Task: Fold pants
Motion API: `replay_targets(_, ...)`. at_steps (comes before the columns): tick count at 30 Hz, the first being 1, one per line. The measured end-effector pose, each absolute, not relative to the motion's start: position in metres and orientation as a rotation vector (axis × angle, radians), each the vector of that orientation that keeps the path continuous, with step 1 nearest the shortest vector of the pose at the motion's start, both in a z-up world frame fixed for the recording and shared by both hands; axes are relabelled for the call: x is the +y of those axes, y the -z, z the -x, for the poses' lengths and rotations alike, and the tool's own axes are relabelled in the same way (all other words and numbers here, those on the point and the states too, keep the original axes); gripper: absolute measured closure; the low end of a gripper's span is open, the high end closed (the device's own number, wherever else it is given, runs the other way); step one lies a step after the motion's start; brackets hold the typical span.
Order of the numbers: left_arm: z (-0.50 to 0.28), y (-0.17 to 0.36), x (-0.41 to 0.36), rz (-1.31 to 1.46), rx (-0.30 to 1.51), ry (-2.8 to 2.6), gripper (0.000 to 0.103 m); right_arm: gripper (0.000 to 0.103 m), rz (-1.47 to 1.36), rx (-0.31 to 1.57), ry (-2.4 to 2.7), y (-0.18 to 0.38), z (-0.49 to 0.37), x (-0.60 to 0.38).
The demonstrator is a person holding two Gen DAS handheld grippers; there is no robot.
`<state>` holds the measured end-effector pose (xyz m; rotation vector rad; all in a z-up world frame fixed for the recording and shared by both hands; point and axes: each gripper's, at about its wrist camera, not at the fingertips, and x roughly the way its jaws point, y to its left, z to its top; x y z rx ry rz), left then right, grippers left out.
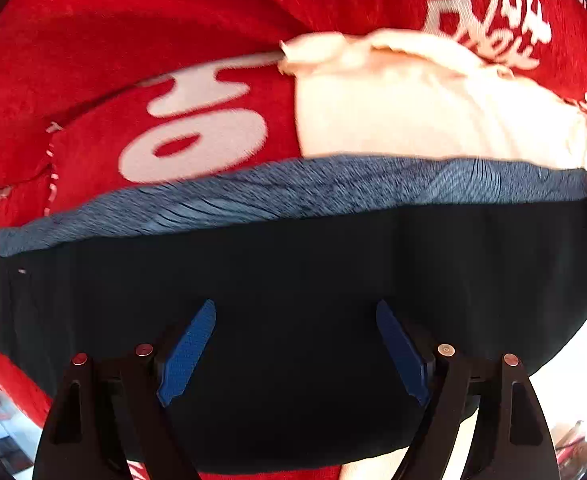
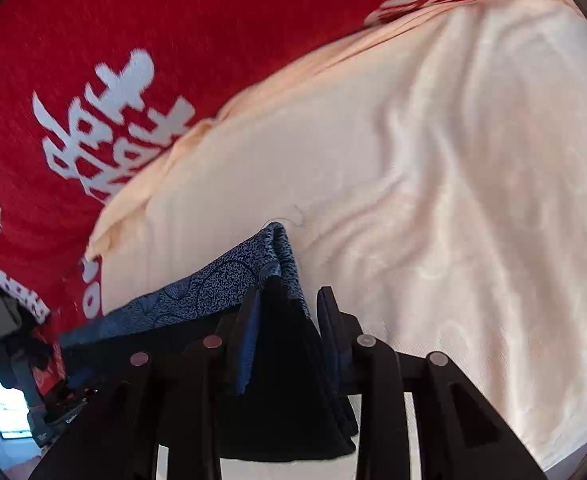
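Dark navy fabric of the pants [image 1: 293, 300] fills the space in front of your left gripper [image 1: 295, 312]; its blue-padded fingers [image 1: 189, 352] are spread wide, with nothing between them, and whether they touch the cloth cannot be told. Your right gripper [image 2: 289, 300] is pinched narrow on a bunched corner of the same pants, dark cloth hanging down between the pads beside the blue patterned waistband [image 2: 221, 280]. Beyond the waistband, the pants lie partly over a cream-coloured wrinkled cloth [image 2: 413, 180]. Farther out spreads a red blanket with large white characters [image 2: 113, 120].
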<state>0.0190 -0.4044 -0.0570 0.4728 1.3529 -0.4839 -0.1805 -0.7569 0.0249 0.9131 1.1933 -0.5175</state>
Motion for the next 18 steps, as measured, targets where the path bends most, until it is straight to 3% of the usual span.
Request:
replay_targets(5,-0.029,0.063,-0.389,-0.452,1.387,0.422,0.020,0.058,-1.180,1.092,0.571,-0.026,0.268,-0.727)
replay_targets(10,-0.031,0.072,-0.386,-0.435,1.377,0.400,0.015,0.059,-1.412,0.927,0.539,0.006,0.282,-0.706)
replay_targets(12,-0.027,0.068,-0.386,-0.445,1.378,0.397,0.015,0.084,-1.462,0.897,0.542,0.009,0.272,-0.713)
replay_targets(15,-0.020,0.061,-0.389,-0.468,1.363,0.412,0.015,0.085,-1.404,0.873,0.488,-0.017,0.260,-0.719)
replay_targets(18,-0.016,0.066,-0.390,-0.504,1.364,0.420,0.015,0.082,-1.312,0.989,0.514,-0.012,0.255,-0.717)
